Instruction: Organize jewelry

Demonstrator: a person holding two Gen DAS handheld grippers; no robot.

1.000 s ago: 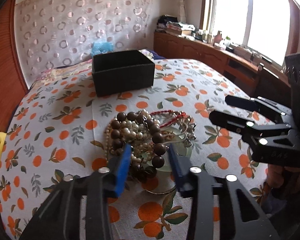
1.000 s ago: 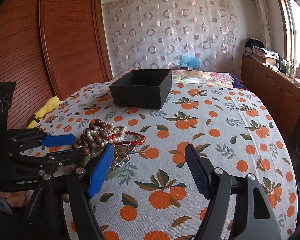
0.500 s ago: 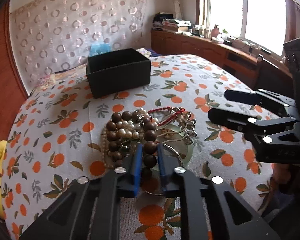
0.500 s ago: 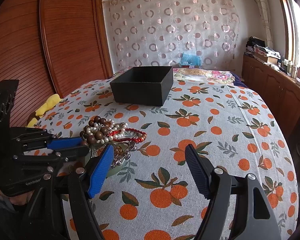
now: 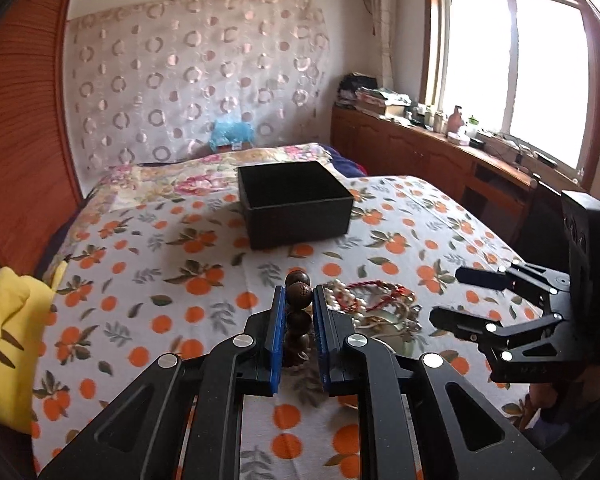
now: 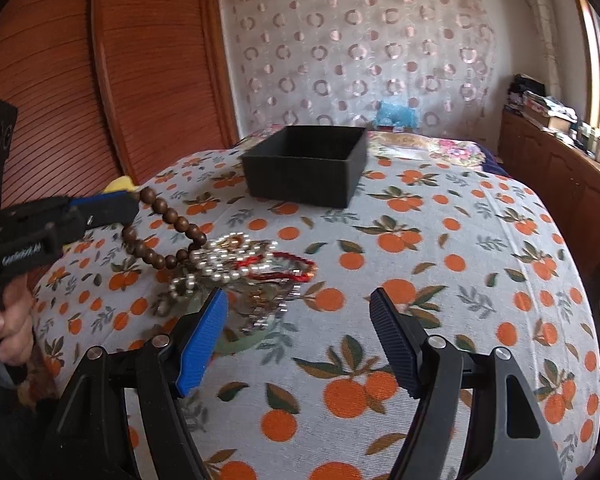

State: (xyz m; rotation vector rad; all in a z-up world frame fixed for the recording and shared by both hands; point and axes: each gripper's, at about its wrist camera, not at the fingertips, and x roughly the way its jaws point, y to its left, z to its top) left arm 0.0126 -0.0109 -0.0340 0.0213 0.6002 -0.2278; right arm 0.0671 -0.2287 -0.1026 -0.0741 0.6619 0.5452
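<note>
My left tongs were clamped on the brown bead bracelet, lifting it off the jewelry pile on the bed, its lower end trailing into the heap. My right tongs hung apart and empty, near the pile's right side. I judged this the first pick. The next move called for carrying the strand clear of any snag, then to the far black box. I counted one box and one brown strand; the tangled pearls, red cord and metal pieces I could not count.
</note>
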